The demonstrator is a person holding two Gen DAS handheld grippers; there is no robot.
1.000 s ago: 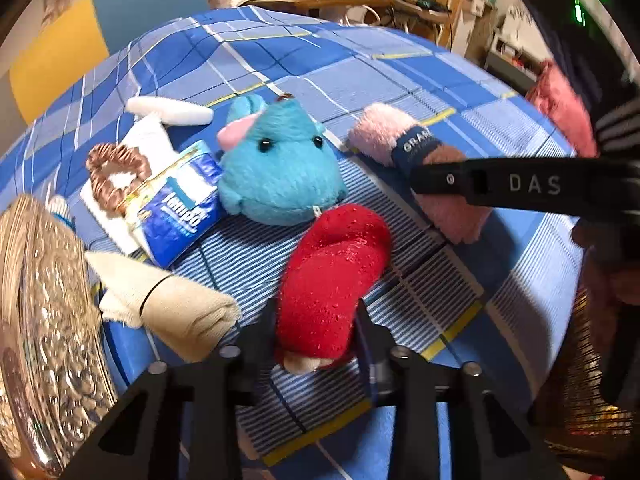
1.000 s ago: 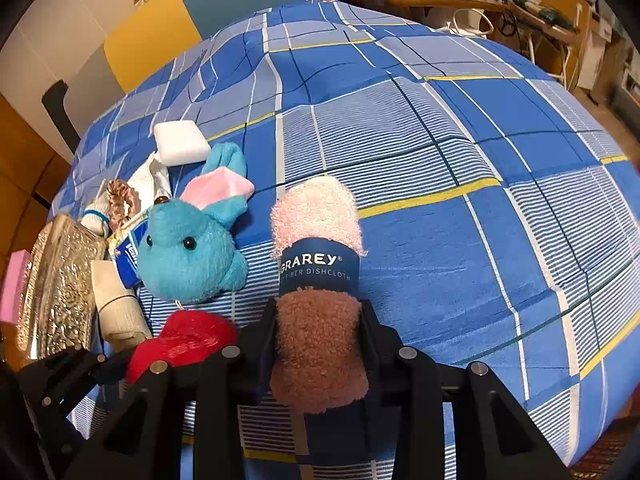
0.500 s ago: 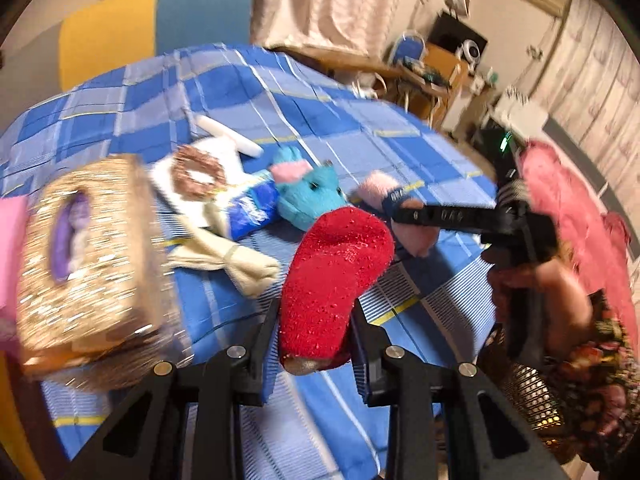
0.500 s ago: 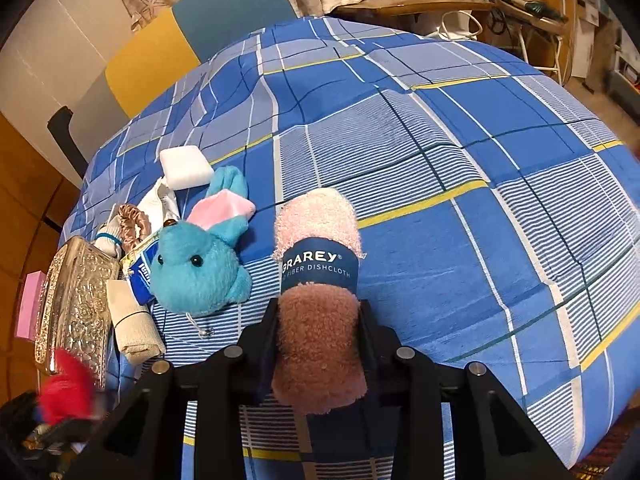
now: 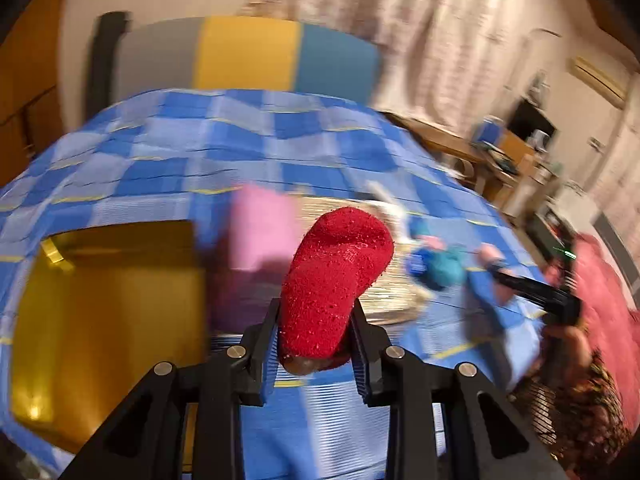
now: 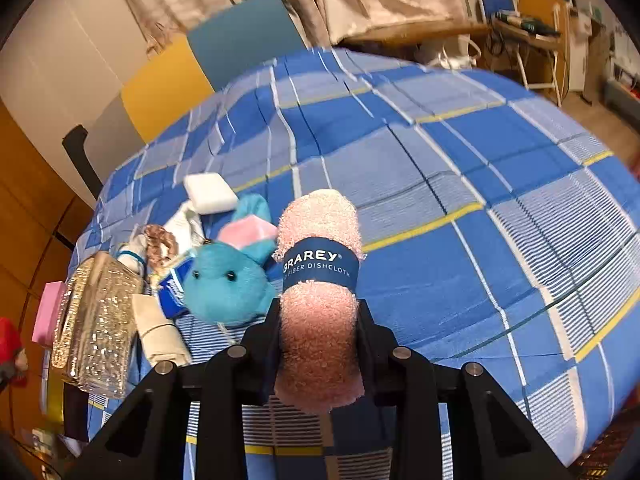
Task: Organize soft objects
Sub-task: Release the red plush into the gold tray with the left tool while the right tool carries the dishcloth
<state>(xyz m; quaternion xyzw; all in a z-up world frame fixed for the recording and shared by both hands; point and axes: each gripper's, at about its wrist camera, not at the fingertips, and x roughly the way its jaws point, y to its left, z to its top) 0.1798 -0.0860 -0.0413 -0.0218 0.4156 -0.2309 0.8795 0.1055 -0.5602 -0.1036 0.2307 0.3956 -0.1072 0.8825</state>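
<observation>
My left gripper point(image 5: 314, 338) is shut on a fuzzy red sock point(image 5: 334, 276) and holds it in the air above the blue checked table, to the right of a yellow box point(image 5: 108, 320). My right gripper point(image 6: 318, 334) is shut on a rolled pink dishcloth point(image 6: 318, 308) with a blue paper band, lifted just above the tablecloth. A blue plush toy point(image 6: 228, 284) lies left of the dishcloth; it shows blurred in the left wrist view point(image 5: 440, 268).
A glittery gold tissue box point(image 6: 96, 320) and a pink block point(image 6: 46, 316) sit at the table's left edge. A beige rolled cloth point(image 6: 160, 332), a tissue pack point(image 6: 172, 284), a brown scrunchie point(image 6: 162, 244) and a white sponge point(image 6: 210, 192) lie near the plush. Chairs stand behind the table point(image 6: 460, 272).
My left gripper lifted the red sock off the table and swung left toward the yellow box. My right gripper raised the pink dishcloth slightly.
</observation>
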